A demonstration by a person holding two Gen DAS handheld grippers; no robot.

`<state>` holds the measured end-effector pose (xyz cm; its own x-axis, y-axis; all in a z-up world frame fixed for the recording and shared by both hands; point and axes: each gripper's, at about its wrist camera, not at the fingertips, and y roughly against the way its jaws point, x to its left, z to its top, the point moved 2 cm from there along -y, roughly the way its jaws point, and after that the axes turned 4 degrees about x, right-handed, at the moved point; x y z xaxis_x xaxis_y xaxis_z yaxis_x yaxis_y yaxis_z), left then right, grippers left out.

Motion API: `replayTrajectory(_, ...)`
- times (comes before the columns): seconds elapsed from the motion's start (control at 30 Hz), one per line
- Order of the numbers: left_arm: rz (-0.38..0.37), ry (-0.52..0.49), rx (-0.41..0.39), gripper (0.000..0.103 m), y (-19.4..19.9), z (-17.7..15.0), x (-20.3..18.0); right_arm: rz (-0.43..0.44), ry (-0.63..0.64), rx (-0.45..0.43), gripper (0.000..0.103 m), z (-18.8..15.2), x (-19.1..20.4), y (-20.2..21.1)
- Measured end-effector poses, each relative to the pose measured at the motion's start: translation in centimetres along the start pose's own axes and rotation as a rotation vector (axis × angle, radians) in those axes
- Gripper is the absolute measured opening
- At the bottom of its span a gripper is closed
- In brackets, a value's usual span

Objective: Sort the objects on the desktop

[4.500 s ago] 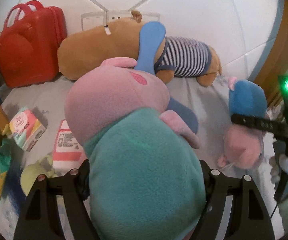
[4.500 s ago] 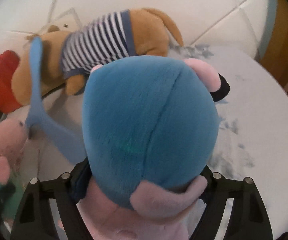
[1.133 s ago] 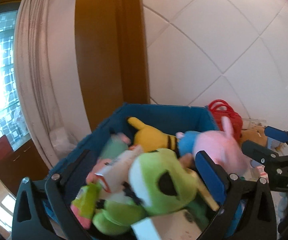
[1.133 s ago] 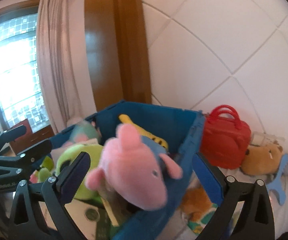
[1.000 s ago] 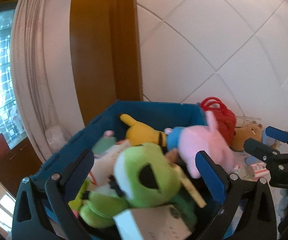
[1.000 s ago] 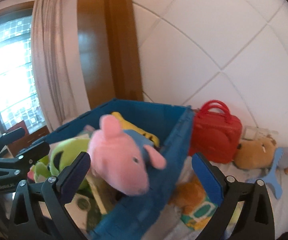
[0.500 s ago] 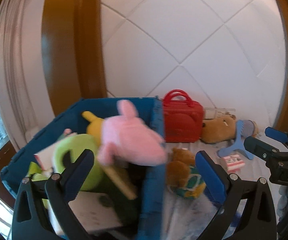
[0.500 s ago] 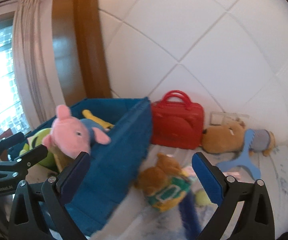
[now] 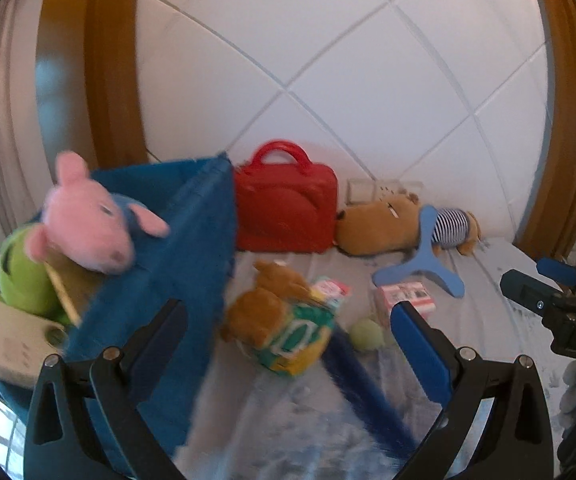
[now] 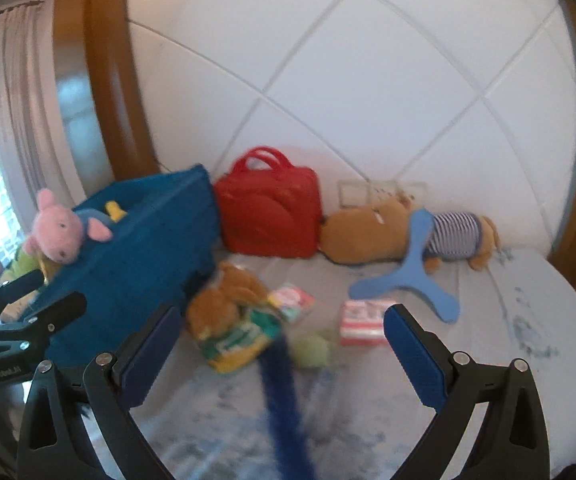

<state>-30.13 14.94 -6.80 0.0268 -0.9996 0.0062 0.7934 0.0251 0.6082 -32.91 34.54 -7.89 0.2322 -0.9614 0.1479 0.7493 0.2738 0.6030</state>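
Both my claws, left gripper (image 9: 288, 320) and right gripper (image 10: 278, 326), gape empty; the small brown bear (image 10: 228, 304) beside the blue bin (image 10: 148, 240) looks soft and light, so I'd pinch its plump belly.

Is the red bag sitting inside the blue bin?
No, the red bag stands on the grey surface beside the blue bin, against the white wall.

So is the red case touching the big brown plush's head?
Touching: in the right wrist view the big brown plush presses its nose against the red case, with no gap visible.
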Motion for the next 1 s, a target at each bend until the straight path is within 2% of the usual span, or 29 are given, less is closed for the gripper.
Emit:
replayTrajectory(0.13,-0.004,0.003,0.053,0.103,-1.8,-1.5,-2.3,-0.006,-0.022,0.049,0.103,-1.6,-4.0,-1.0)
replayTrajectory(0.33,0.010,0.007,0.138,0.103,-5.4,-3.4,-2.8,-0.029,-0.073,0.088,0.103,-3.0,-7.7,-3.1)
replayTrajectory(0.47,0.013,0.019,0.181,0.103,-8.0,-3.9,-2.2,-0.029,-0.089,0.106,0.103,-3.3,-8.0,-5.1)
replayTrajectory(0.67,0.002,0.019,0.267,0.103,-14.1,-5.3,-0.9,-0.023,-0.053,0.173,0.103,-3.9,-6.5,-10.4)
replayTrajectory(0.9,-0.013,0.013,0.374,0.103,-21.6,-7.9,0.5,-0.048,-0.043,0.303,0.103,-6.4,-6.1,-18.6)
replayTrajectory(1.0,-0.020,0.002,0.386,0.103,-24.2,-8.5,0.6,-0.056,-0.045,0.357,0.103,-7.2,-6.3,-21.6)
